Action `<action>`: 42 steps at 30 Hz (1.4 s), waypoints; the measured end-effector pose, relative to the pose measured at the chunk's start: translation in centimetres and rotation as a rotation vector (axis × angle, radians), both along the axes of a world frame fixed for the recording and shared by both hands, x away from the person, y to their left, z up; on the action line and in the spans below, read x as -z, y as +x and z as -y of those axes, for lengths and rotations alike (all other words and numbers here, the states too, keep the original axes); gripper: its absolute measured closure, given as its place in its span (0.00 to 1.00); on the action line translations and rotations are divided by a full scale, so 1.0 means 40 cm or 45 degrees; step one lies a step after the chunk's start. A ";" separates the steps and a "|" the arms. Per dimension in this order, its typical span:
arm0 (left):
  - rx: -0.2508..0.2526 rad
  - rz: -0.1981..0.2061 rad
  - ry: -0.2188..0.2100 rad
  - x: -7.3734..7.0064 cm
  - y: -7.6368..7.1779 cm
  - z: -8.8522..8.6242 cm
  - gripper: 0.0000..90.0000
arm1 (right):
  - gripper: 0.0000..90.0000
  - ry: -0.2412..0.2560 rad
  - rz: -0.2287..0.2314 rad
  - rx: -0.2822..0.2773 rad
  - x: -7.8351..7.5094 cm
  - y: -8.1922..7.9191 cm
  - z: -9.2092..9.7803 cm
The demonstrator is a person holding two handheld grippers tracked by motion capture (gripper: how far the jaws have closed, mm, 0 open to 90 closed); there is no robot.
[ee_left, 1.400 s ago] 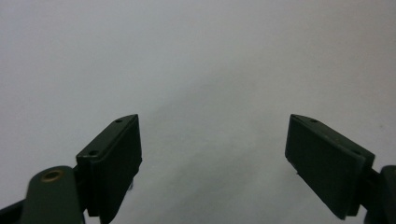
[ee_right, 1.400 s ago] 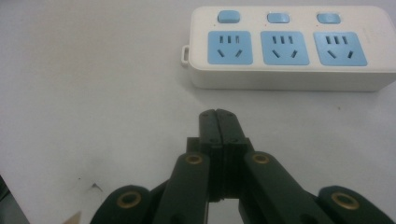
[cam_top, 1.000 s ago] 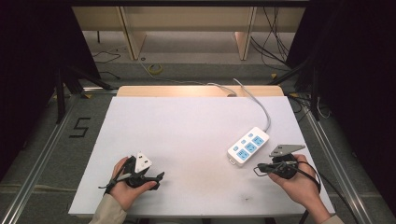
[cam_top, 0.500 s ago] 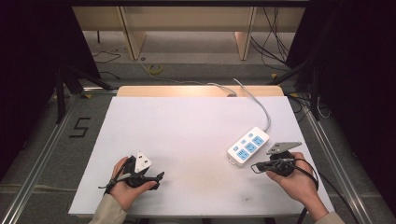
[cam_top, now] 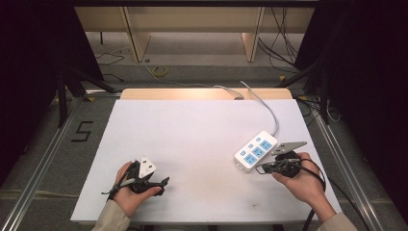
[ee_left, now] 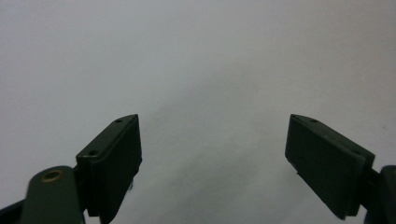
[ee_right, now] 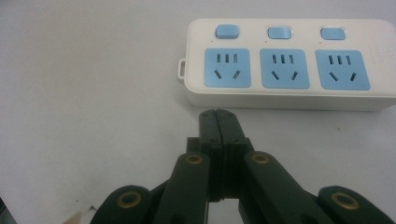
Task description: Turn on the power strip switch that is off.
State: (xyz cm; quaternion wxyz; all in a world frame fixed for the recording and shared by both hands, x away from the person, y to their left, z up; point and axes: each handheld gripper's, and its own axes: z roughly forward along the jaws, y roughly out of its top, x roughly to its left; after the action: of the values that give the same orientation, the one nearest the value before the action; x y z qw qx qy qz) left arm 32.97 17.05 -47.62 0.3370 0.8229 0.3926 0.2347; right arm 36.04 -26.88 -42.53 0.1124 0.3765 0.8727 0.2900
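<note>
So the right tongs (ee_right: 218, 114) are pressed flat together with nothing between them, tips hovering just short of the near long side of the power strip (ee_right: 287, 60). If they push in like that, I'd guess the strip just skates off across the white table (cam_top: 192, 134), since it's light and nothing braces it. Its cord (cam_top: 269, 108) runs off the far end toward the back edge, so a shove could also swing the strip around on it. Poking a switch looks doable, but a slightly off-centre jab might slip onto a socket face instead.

The left tongs (ee_left: 212, 144) are spread wide over bare tabletop, well apart from the strip. Nothing stands between the right tips and the strip.
</note>
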 end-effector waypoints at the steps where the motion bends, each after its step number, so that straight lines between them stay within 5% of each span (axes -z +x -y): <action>1: 0.000 0.000 0.000 0.000 0.000 0.000 0.21 | 1.00 0.000 -0.002 0.001 -0.001 0.001 -0.001; 42: -0.001 0.009 -0.003 -0.001 0.001 -0.001 0.21 | 1.00 -0.058 -0.032 -0.019 -0.019 0.071 -0.045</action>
State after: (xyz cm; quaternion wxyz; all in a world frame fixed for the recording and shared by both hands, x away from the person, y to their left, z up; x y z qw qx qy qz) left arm 33.00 17.09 -47.58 0.3394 0.8214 0.3922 0.2374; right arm 38.87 -25.07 -41.77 0.1081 0.3709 0.8832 0.2661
